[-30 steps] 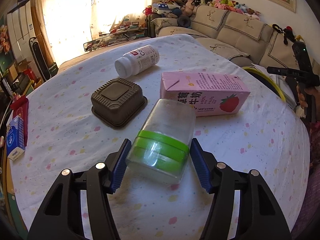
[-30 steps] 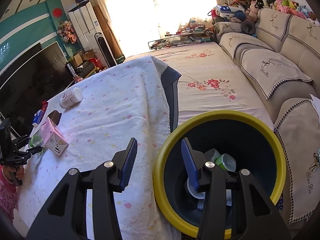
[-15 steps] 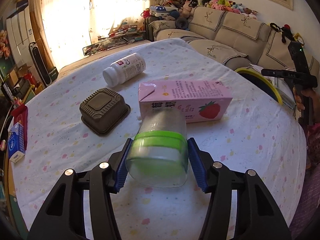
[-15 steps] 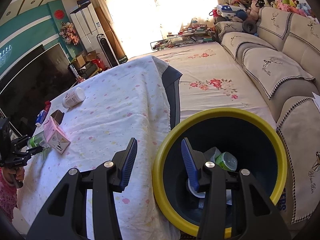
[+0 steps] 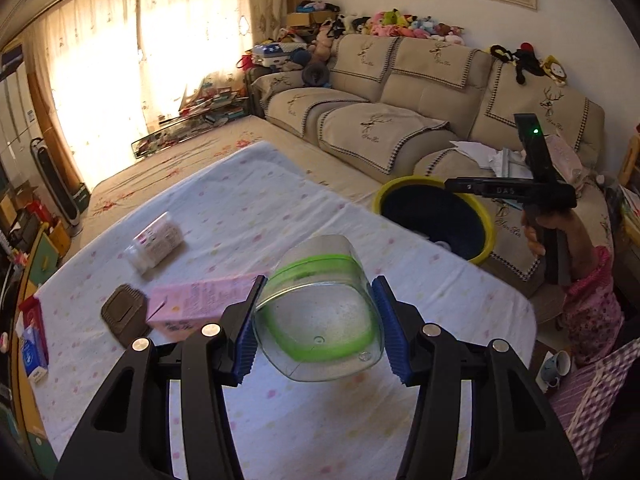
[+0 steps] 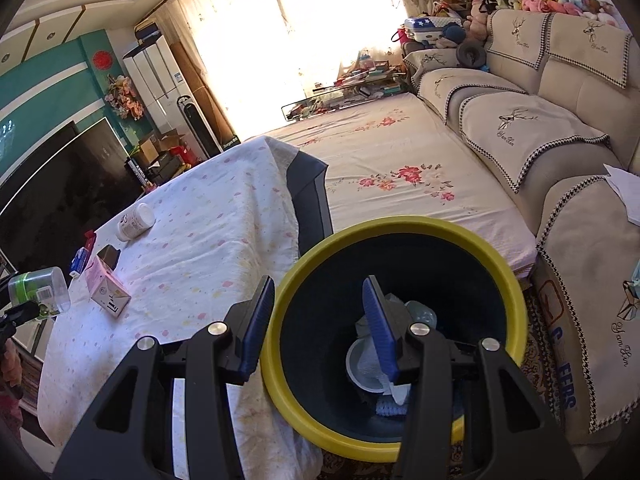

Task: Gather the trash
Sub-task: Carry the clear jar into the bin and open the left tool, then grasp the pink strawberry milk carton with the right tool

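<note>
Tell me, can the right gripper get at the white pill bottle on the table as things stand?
Probably yes: the right gripper hangs open and holds nothing, and bare cloth lies between it and the white pill bottle, though that lies far across the table.

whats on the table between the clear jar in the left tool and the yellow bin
Nothing: in the left wrist view only bare spotted tablecloth lies between the clear jar and the yellow bin. The carton and bottle lie off to the other side.

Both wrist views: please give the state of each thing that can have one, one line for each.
clear jar: lifted off the table, gripped by the left gripper.
bin: open, trash inside.
milk carton: lying flat.
white bottle: on its side.
brown tub: upside down.
right gripper: open, empty.
</note>
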The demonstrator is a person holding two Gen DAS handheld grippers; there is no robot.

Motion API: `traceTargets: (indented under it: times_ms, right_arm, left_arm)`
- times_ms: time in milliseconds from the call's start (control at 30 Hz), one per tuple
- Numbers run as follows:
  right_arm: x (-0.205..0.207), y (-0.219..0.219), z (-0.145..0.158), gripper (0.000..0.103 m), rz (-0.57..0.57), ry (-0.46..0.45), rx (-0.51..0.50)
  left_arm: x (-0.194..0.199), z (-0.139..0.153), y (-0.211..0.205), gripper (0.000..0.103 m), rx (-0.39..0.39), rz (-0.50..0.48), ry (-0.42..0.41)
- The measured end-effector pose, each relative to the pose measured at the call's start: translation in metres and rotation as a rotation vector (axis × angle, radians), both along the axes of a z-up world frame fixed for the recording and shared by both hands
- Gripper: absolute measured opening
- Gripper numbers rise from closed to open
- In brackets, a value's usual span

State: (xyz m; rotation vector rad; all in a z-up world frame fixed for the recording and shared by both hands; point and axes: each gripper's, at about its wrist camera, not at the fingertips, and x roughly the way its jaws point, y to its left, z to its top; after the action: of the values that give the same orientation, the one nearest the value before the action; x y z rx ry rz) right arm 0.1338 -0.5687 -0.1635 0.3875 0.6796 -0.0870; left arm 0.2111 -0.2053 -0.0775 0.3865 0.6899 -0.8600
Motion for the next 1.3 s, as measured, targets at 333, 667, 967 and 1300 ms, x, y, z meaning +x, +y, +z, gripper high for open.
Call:
traceTargets:
  times_ms: [333, 667, 967, 1300]
  right_arm:
    - [-0.056, -0.049, 0.01, 0.046, -0.144, -0.029, -0.024]
    - [-0.083, -0.076, 0.008, 0.048, -0.218, -0.022, -0.017]
    - [-0.06, -0.054, 0.006, 0.049, -0.151, -0.006, -0.017]
    - [0.002, 0.029, 0.014, 0.049, 0.066, 0.011, -0.059]
  left_arm:
    - [-0.003, -0.019, -0.166, 0.052, 0.051, -0.246, 0.081]
    - [0.033, -0.086, -0.265, 0.056, 0.142, -0.204, 0.157]
    - [0.041, -0.037, -0.174, 0.078, -0.079, -0.121, 0.159]
    - [0.043, 0.017, 0.03, 0.095, -0.236, 0.236, -0.169]
